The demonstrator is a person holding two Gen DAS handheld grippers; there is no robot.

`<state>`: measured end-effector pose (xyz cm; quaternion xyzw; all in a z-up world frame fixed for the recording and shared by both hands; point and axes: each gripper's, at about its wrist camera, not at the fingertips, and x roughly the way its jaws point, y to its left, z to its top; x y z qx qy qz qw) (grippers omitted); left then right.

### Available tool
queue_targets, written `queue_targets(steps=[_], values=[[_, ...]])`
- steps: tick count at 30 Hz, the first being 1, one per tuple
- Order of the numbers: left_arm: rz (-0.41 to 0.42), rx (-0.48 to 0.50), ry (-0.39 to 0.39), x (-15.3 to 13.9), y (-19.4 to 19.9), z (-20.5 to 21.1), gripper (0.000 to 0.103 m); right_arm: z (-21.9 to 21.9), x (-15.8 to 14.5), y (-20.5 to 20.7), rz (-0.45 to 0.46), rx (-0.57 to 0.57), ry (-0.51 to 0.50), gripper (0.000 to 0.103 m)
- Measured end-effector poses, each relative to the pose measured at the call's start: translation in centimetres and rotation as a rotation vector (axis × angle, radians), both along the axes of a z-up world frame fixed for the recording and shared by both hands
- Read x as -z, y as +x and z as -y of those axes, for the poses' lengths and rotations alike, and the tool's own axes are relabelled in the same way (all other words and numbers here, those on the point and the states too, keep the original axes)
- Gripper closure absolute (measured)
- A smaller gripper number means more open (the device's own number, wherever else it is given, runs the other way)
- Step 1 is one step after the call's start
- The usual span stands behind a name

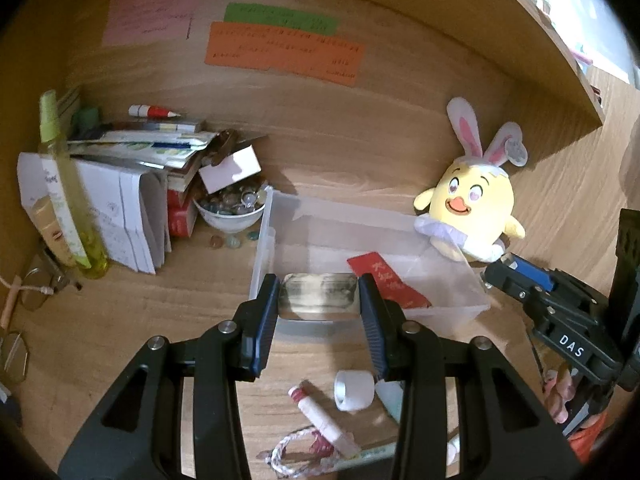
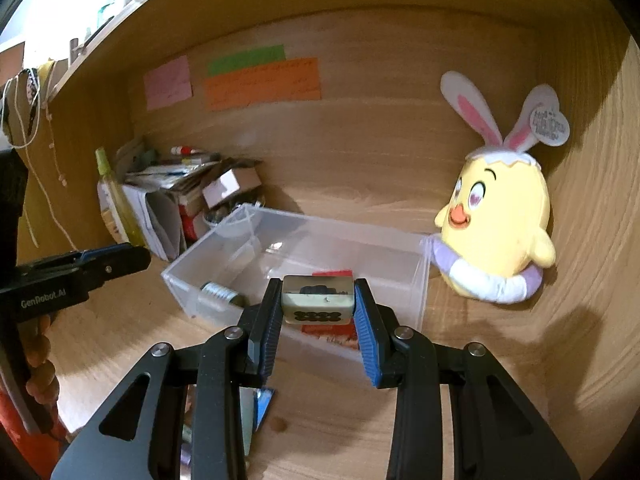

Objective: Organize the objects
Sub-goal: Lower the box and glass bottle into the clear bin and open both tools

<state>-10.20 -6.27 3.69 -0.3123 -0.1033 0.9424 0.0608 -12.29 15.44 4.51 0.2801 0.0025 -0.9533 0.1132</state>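
A clear plastic bin stands on the wooden desk. It holds a red packet and a silver-capped item. My left gripper is shut on a shiny metallic block above the bin's near edge. My right gripper is shut on a cream mahjong-like tile with dark dots, just in front of the bin. The right gripper also shows in the left wrist view, and the left gripper shows in the right wrist view.
A yellow chick plush with bunny ears leans at the bin's right. Stacked papers, a green spray bottle and a bowl of glass beads crowd the left. A white roll, a tube and cord lie near.
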Motion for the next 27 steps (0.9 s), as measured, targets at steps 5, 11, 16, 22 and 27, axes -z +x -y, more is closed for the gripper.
queue_targets(steps=[5,11,16,22,27], values=[[-0.006,0.011,-0.017,-0.5,-1.5,-0.4,0.063,-0.4,-0.6,-1.2,-0.015,0.018,0.012,0.072],[0.027,0.029,-0.036,0.2,-3.6,-1.3,0.063,-0.7,-0.2,-2.9,-0.001,0.032,0.018,0.072],[0.069,0.036,-0.062,1.5,-5.3,-1.9,0.063,-0.9,1.5,-4.6,0.056,0.026,0.006,0.072],[0.127,0.025,-0.083,3.3,-7.3,-1.8,0.063,-0.8,3.8,-5.9,0.117,0.015,0.019,0.072],[0.155,0.022,-0.088,4.3,-8.6,-1.7,0.063,-0.7,4.8,-6.5,0.152,0.022,0.050,0.072]])
